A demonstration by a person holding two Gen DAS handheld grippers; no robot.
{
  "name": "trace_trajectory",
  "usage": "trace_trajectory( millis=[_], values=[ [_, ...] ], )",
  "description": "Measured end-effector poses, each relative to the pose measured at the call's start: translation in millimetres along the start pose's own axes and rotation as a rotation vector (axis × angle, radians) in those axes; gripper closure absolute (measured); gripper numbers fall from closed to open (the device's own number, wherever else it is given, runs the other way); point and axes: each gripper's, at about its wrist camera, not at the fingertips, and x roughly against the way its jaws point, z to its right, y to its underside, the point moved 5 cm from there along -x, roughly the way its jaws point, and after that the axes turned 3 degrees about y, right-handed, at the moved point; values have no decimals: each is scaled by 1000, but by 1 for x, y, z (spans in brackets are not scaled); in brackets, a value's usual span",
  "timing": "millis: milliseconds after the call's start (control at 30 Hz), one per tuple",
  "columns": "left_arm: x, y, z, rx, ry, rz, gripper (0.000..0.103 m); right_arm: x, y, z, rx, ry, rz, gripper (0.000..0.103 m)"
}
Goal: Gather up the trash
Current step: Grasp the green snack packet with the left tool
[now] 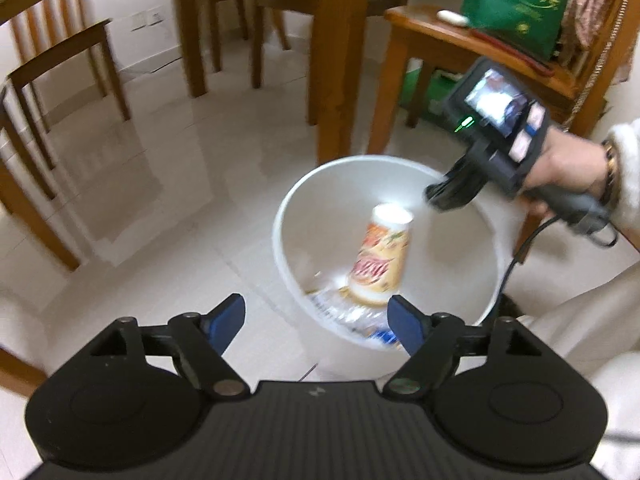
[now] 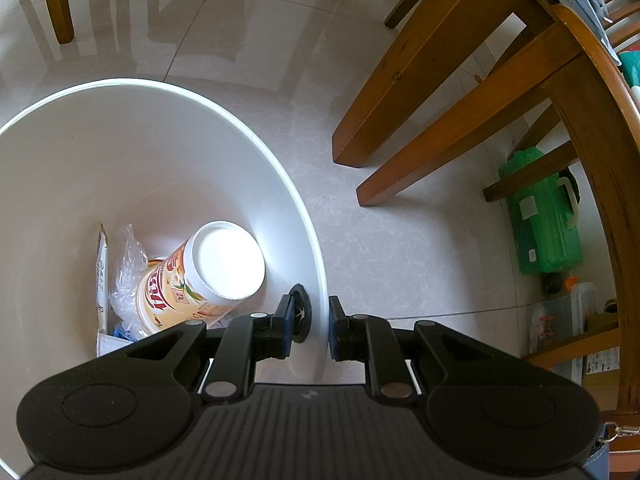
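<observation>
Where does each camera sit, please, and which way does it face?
Left wrist: behind the open left gripper, facing forward and down at the white round plastic bin; the right gripper and hand show.
Right wrist: above the bin rim, facing down; right gripper open.
Shared: the bin and the orange-printed paper cup.

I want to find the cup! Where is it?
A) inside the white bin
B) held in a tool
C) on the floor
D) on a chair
A: the cup lies tipped inside the white bin on other trash, and neither tool holds it.
</observation>
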Motion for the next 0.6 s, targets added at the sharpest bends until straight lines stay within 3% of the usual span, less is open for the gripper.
trace_trajectory(
  millis=[233,500,600],
  values=[
    [-17,79,-50,194,-37,-77,23,0,0,1,2,6,-1,83],
    [-57,200,-109,388,-149,-150,23,0,1,-1,6,20,-2,82],
    [-73,236,-125,408,-207,-183,23,0,1,-3,10,28,-3,82]
  ],
)
